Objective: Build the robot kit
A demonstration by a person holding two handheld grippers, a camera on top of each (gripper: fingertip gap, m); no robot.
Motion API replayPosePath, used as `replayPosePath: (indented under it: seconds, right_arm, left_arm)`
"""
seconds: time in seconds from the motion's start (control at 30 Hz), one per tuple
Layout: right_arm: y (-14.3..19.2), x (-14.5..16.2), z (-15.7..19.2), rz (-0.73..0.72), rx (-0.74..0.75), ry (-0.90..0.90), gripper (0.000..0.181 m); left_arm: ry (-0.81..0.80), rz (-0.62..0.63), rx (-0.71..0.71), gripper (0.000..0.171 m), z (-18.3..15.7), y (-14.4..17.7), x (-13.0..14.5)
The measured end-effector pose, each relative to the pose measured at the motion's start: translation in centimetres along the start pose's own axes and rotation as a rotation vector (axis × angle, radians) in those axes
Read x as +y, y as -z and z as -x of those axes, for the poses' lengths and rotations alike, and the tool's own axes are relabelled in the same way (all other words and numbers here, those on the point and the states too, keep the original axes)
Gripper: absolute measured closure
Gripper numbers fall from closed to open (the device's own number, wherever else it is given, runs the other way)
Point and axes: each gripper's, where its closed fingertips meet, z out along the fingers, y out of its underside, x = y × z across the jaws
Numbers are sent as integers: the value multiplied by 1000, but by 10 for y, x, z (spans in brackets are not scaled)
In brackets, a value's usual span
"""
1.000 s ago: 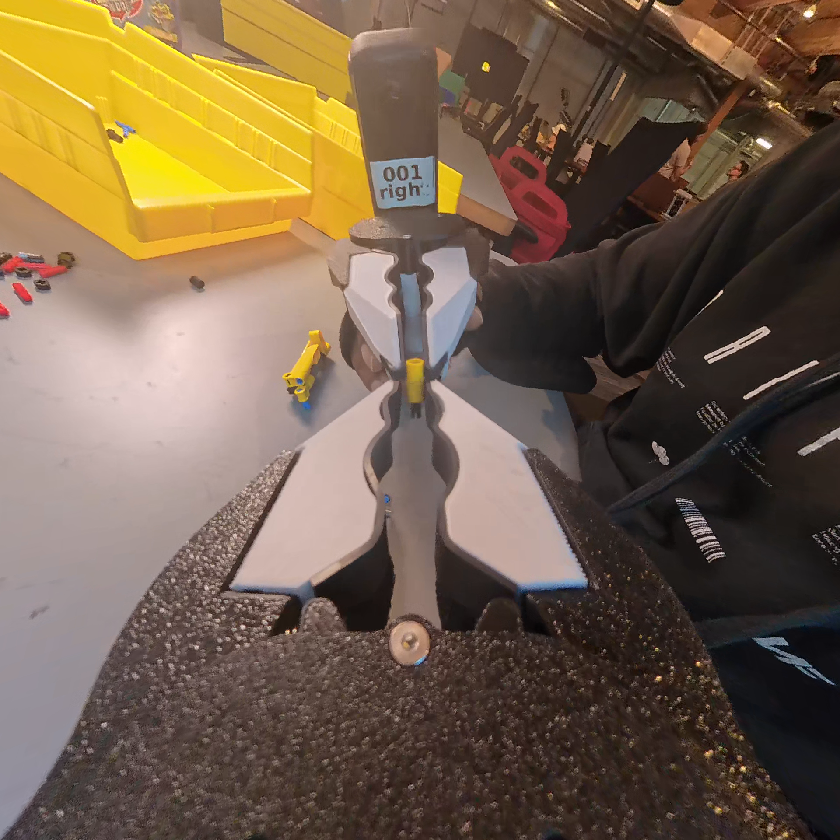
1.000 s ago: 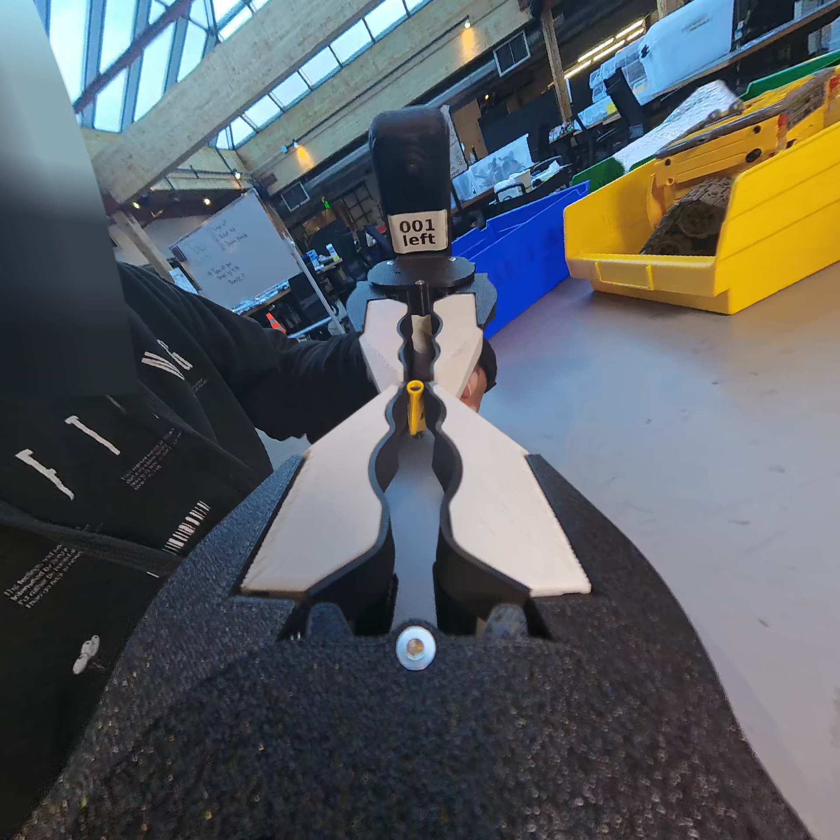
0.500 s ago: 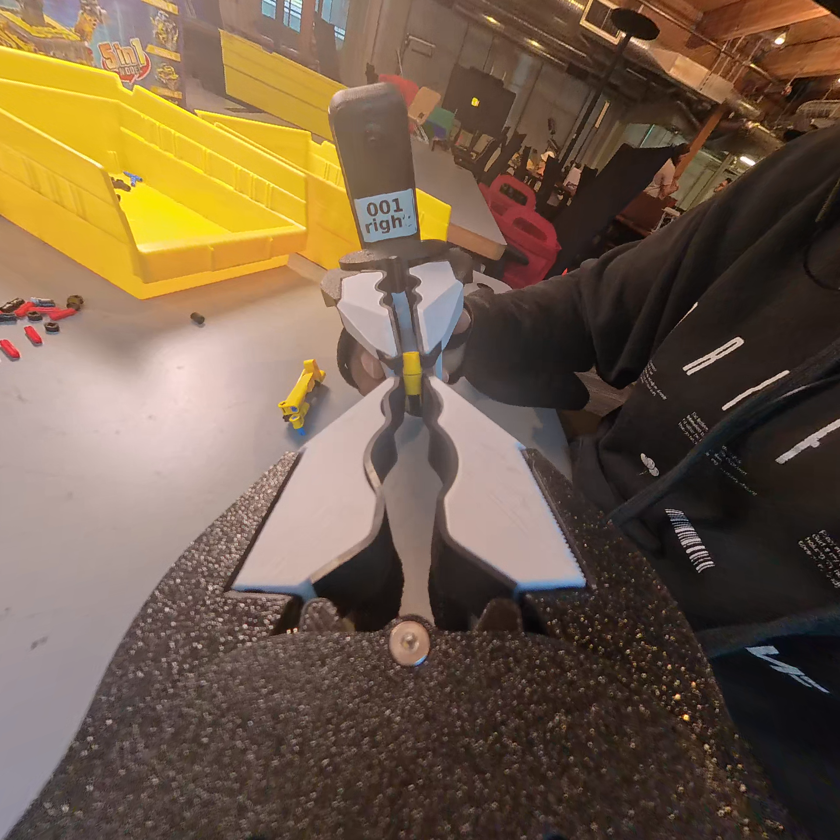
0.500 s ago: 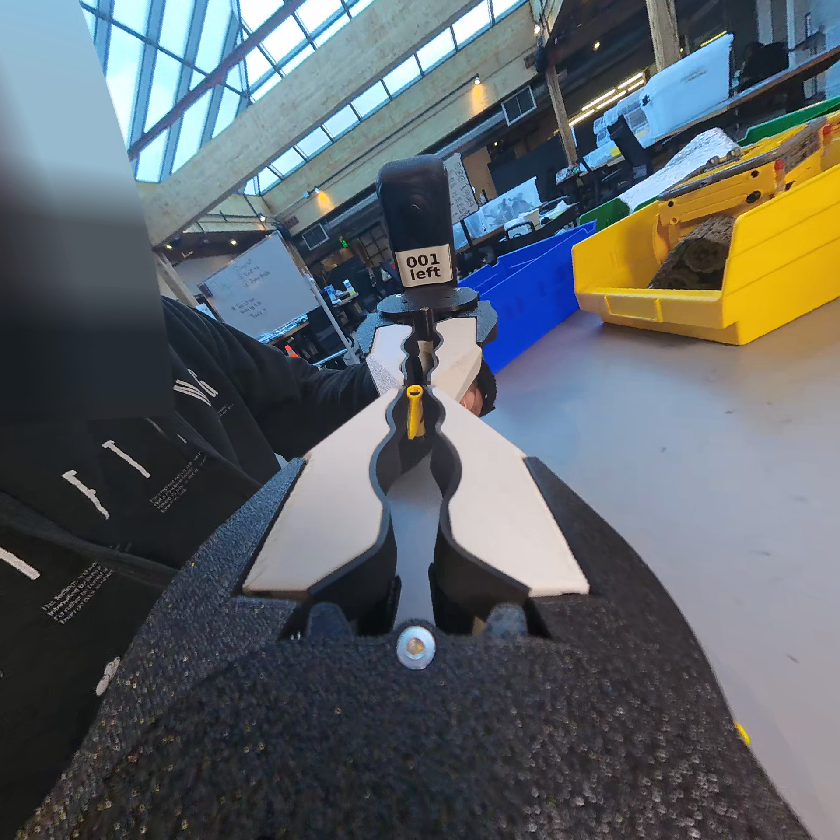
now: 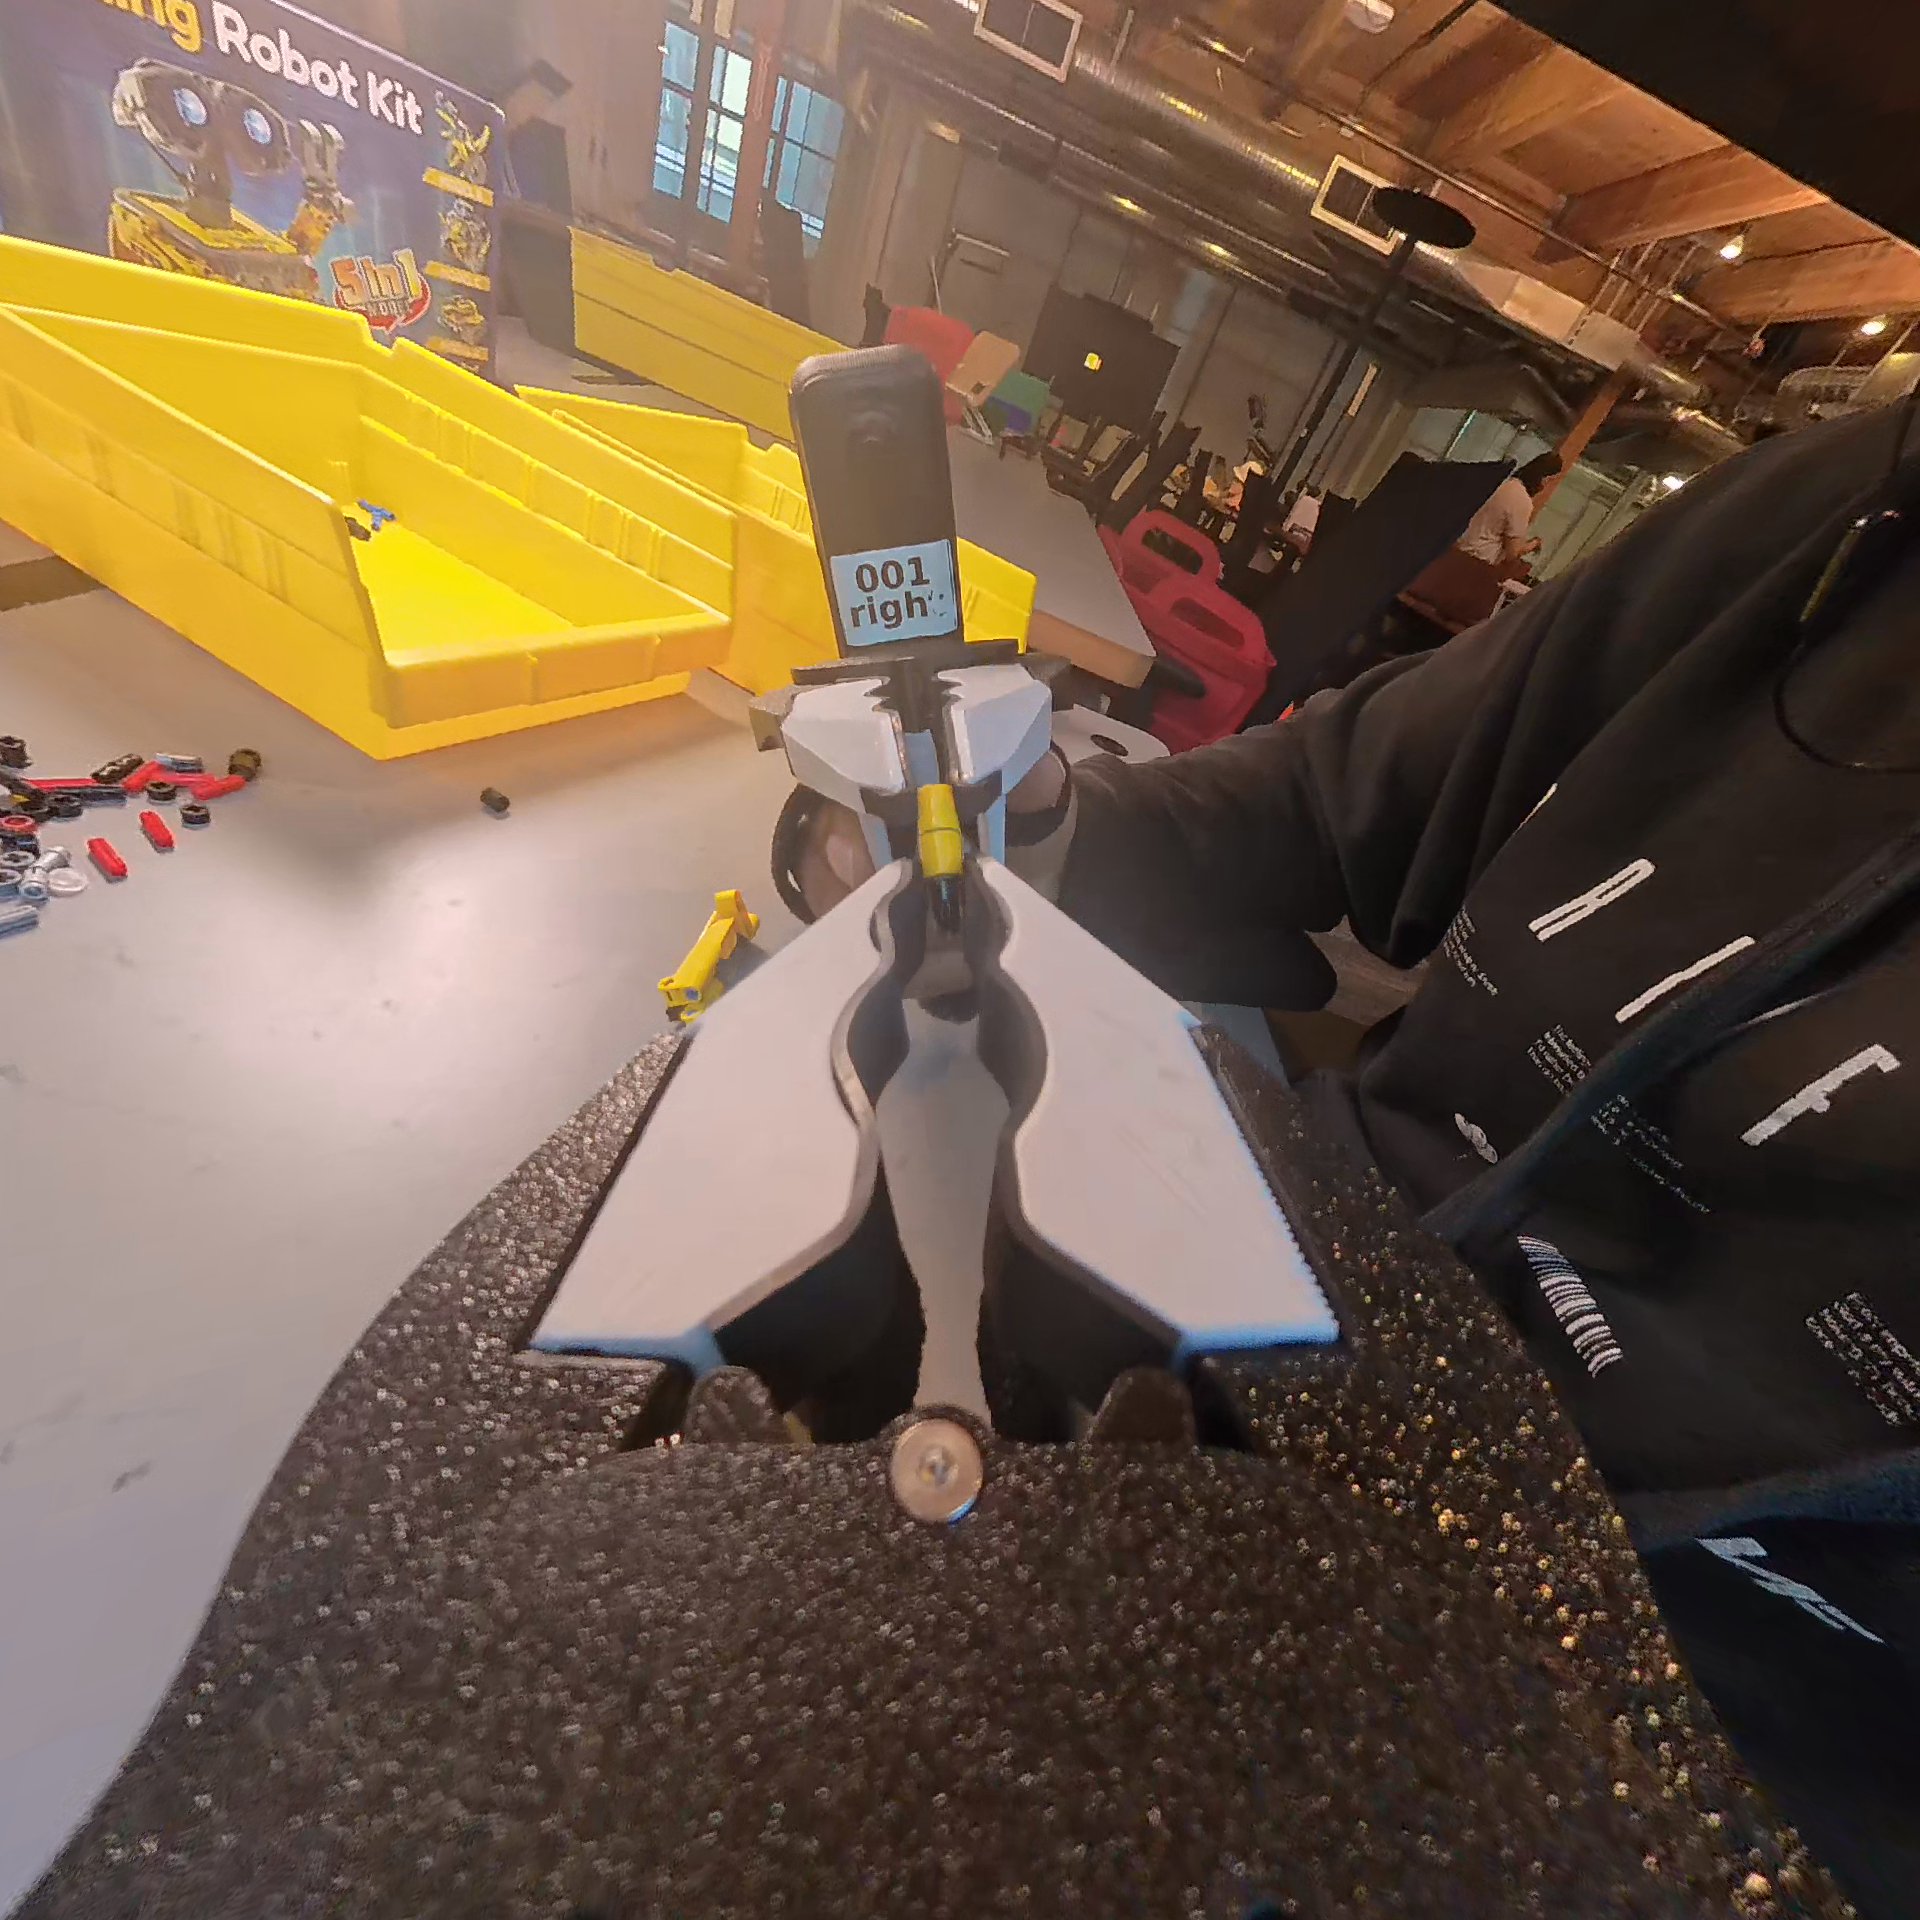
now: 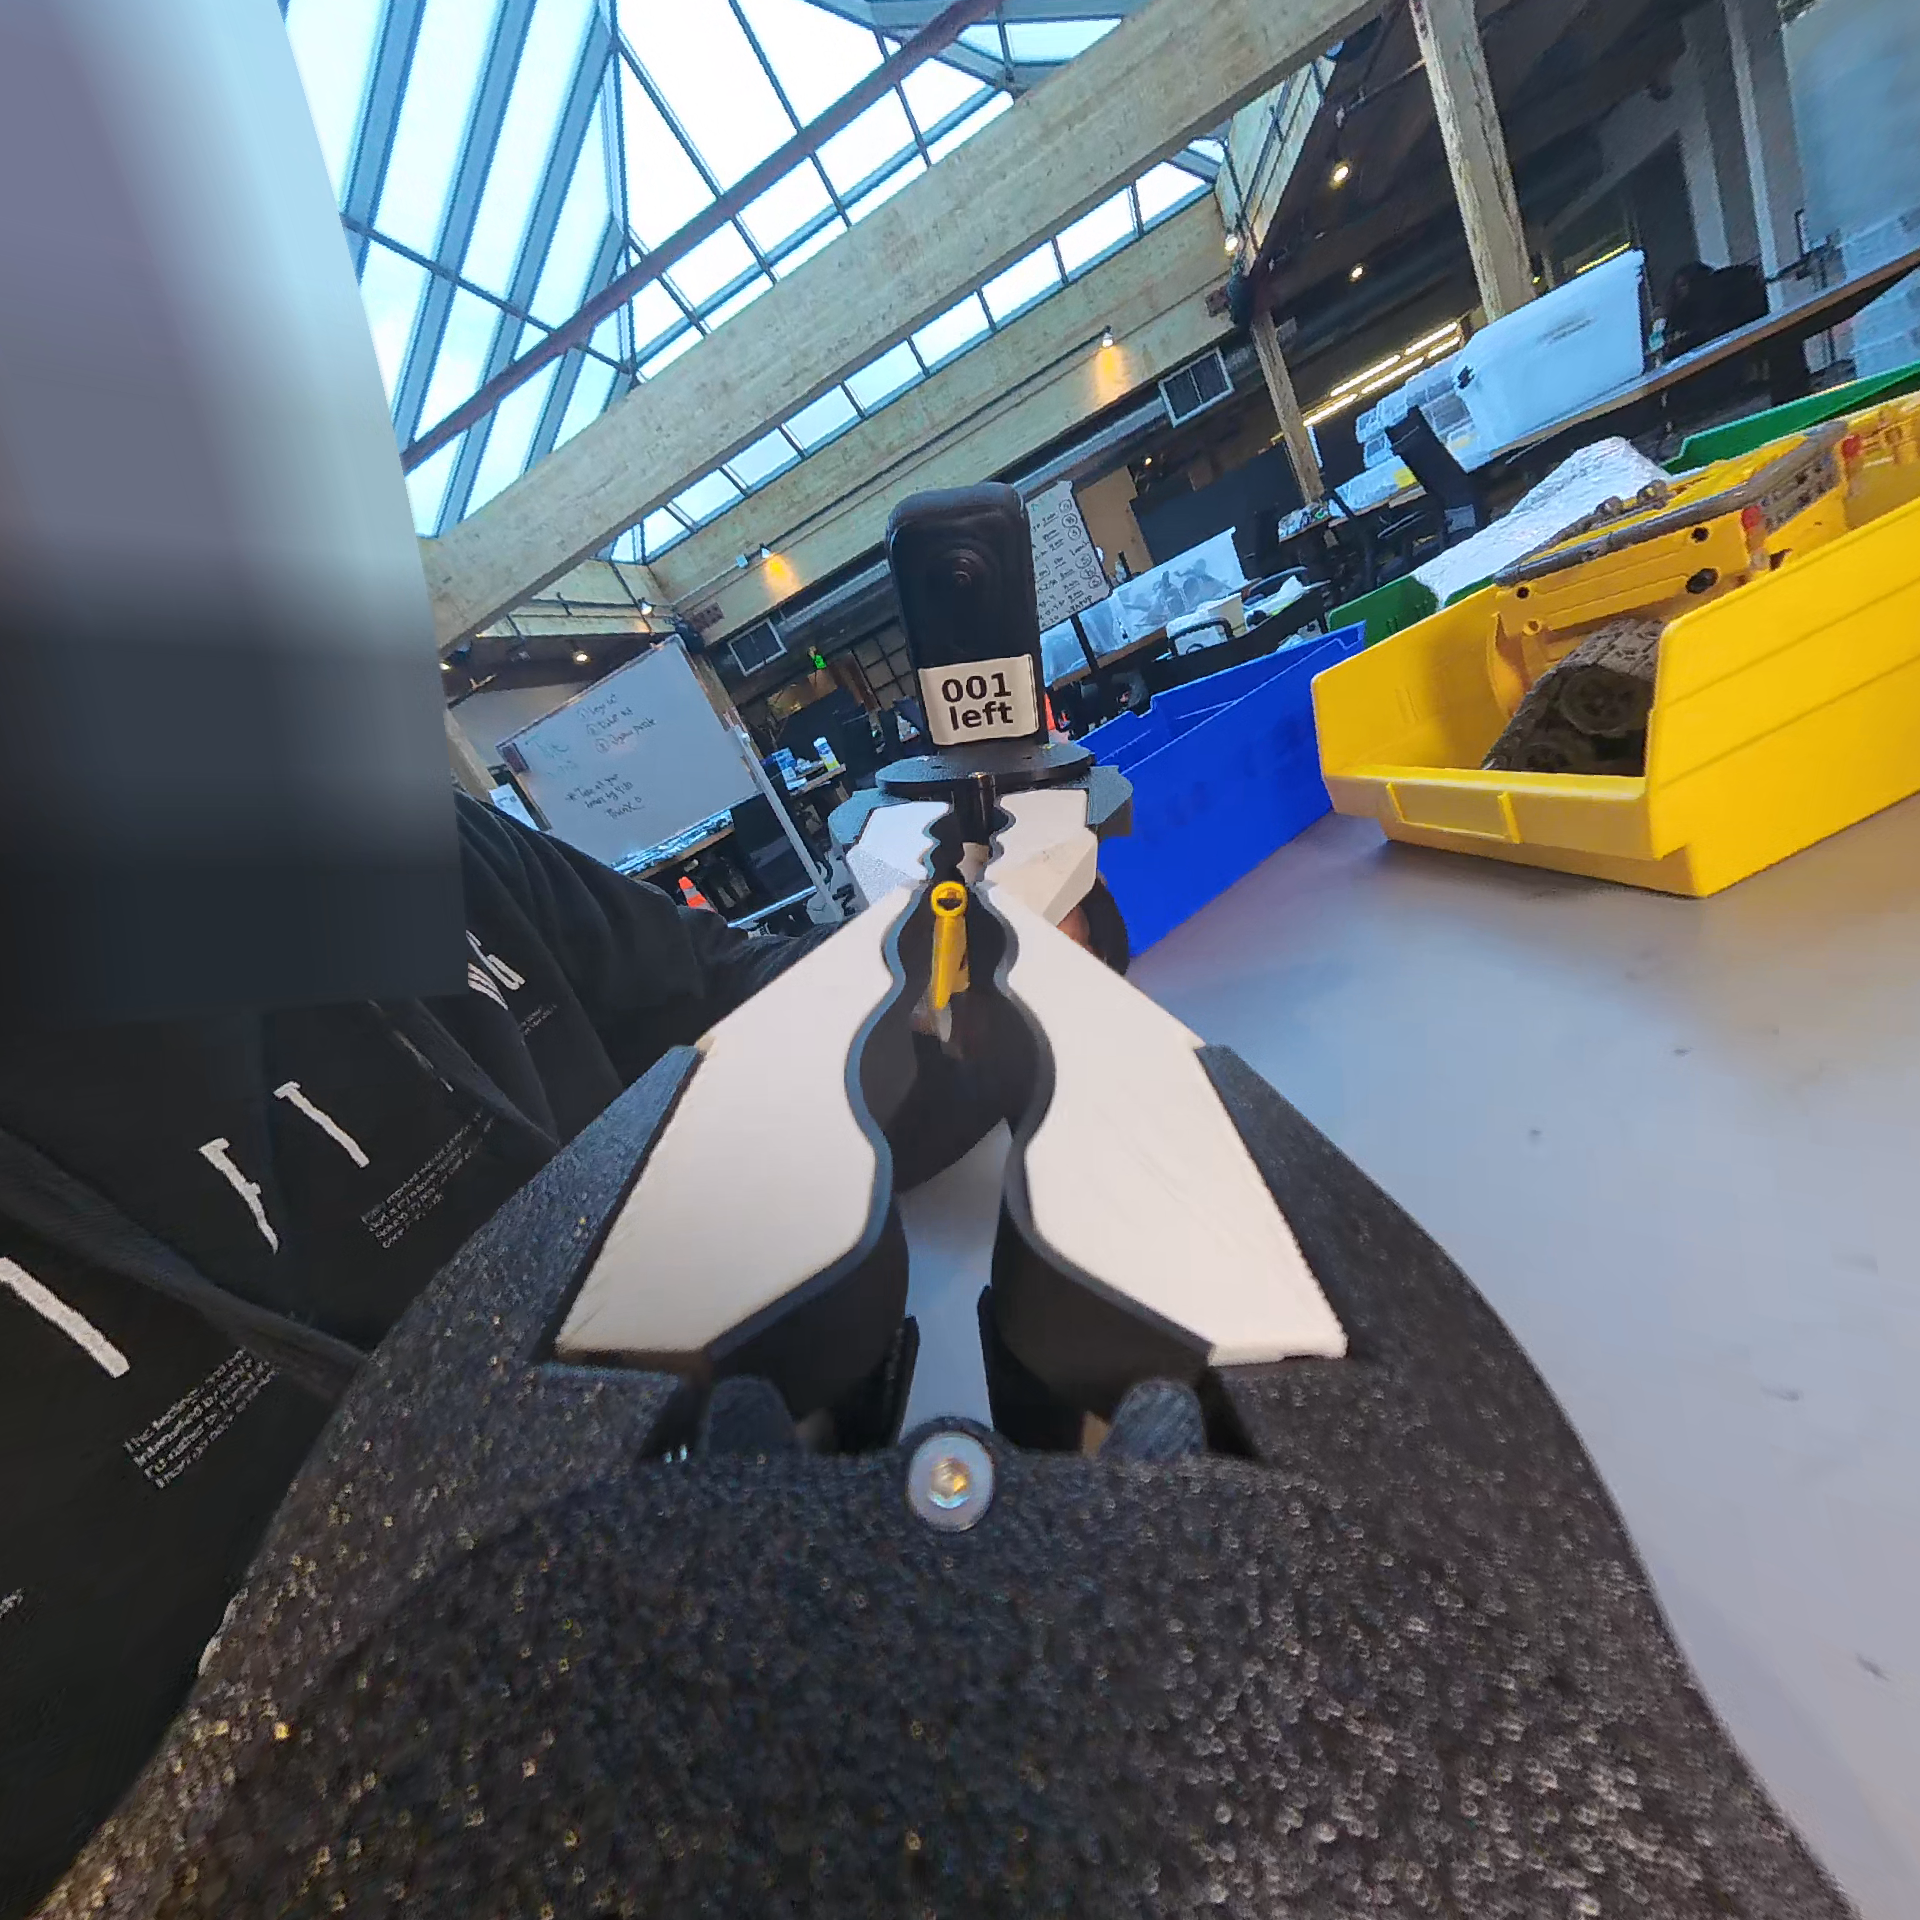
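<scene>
My two grippers meet tip to tip above the grey table (image 5: 260, 1091). My right gripper (image 6: 951, 899) is shut on a small yellow connector piece (image 6: 947, 951) that lies between its white fingers. In the left wrist view this yellow piece (image 5: 935, 831) sticks out of the right gripper (image 5: 932, 795), and a short black pin (image 5: 943, 902) joins its near end. My left gripper (image 5: 940, 888) is shut on that black pin. The left gripper also shows in the right wrist view (image 6: 971, 857), facing me. A hand holds each gripper.
Yellow bins (image 5: 499, 613) and a printed box (image 5: 260, 156) stand at the back left. Small red and black parts (image 5: 114, 800) and a yellow-blue assembly (image 5: 707, 951) lie on the table. A blue bin (image 6: 1216, 769) and a yellow bin (image 6: 1662, 769) stand to the right. The person's black sweatshirt (image 5: 1610, 935) is close. Left and right tips are no more than a few centimetres apart.
Both grippers have tilted upward together, so more of the ceiling and the room shows. They stay tip to tip with the yellow piece and the pin between them.
</scene>
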Motion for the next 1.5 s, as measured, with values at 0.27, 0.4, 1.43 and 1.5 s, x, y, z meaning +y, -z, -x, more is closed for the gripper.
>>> replayPosePath:
  seconds: [0.27, 0.4, 1.43, 1.5]
  right_arm:
    - [3, -1, -1, 23, 4, 34, 177]
    - [2, 14, 2, 166, 17, 121, 175]
    - [23, 26, 16, 338, -9, 291, 176]
    - [23, 27, 14, 343, -1, 292, 176]
  left_arm:
    - [3, -8, 11, 165, 1, 3, -1]
    - [-57, 77, 18, 165, -1, 3, 11]
    - [-203, 38, -22, 166, -14, -11, 9]
    - [-195, 32, -25, 166, -12, -10, 9]
